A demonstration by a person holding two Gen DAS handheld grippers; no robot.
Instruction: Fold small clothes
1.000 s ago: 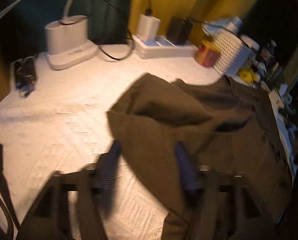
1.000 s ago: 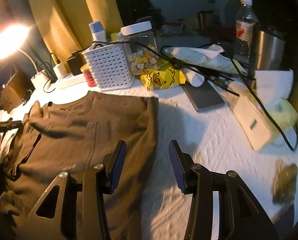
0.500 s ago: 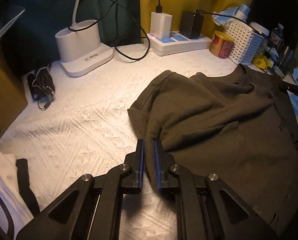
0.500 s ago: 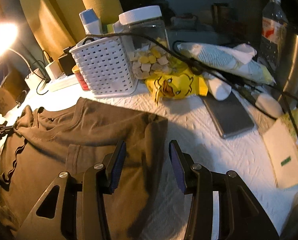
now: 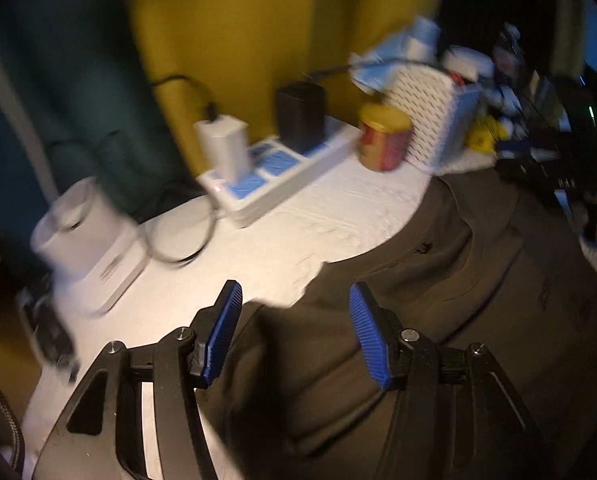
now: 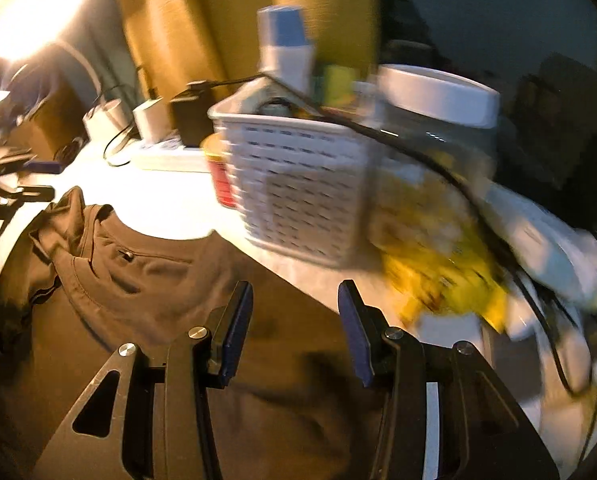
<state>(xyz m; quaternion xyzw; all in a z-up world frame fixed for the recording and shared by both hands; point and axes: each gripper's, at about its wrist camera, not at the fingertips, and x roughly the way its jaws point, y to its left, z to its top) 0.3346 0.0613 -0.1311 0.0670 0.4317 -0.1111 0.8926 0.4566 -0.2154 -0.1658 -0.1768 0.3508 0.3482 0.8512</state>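
Observation:
A dark brown small shirt [image 5: 438, 300] lies spread on the white textured table cover [image 5: 298, 224]. In the left wrist view my left gripper [image 5: 294, 304] is open and empty, its blue pads just above the shirt's near-left edge. In the right wrist view the shirt [image 6: 158, 300] shows its neckline and a folded sleeve at the left. My right gripper [image 6: 294, 308] is open and empty over the shirt's far right edge, close to the white basket [image 6: 298, 192]. Both views are motion-blurred.
A white power strip [image 5: 274, 176] with chargers, a red and yellow can [image 5: 384, 138] and a white lamp base [image 5: 86, 240] stand along the back. A lidded jar [image 6: 438, 120], yellow packet [image 6: 438, 264] and black cables [image 6: 478, 208] crowd the right side.
My left gripper was shut on the shirt's sleeve edge half a second ago; it has opened, let go and swung right. My right gripper stayed open and moved forward toward the basket.

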